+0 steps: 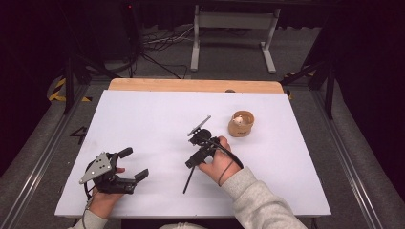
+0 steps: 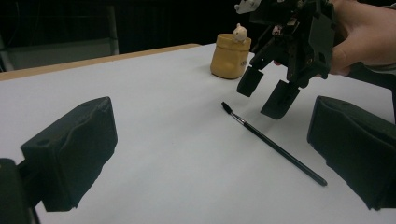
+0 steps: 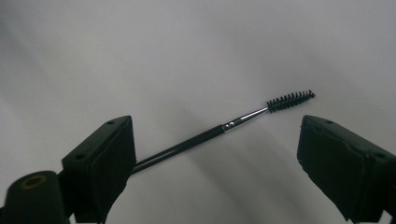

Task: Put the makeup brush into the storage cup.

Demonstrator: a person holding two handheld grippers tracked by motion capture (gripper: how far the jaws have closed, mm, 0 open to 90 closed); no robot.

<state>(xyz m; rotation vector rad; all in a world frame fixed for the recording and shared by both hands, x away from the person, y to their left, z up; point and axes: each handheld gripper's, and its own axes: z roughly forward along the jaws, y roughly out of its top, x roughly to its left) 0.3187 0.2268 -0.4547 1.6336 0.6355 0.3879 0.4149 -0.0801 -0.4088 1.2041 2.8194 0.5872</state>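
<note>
On the left, in the high view, we see the left gripper held in the person's left hand near the front edge of the white table. A grey three-cornered plate sits on top of it. Its jaws are wide apart and nothing is between them. In the left gripper view, we see its two black jaws far from each other with bare white table in the gap.

A bit more to the right lies a thin black brush flat on the table. In the left gripper view, the brush lies with its small bristle end pointing toward the cup. In the right gripper view, we see the brush close up, with a tiny spiral bristle tip and a little silver ring on its stick.

Right above the brush is the right gripper, held in the person's right hand, which comes out of a light grey sleeve. It points down at the table. Its jaws are open too, and the brush lies on the table between them, not pinched.

Farther right and a little further back stands a small tan cup with a little pale toy figure sitting in it
</note>
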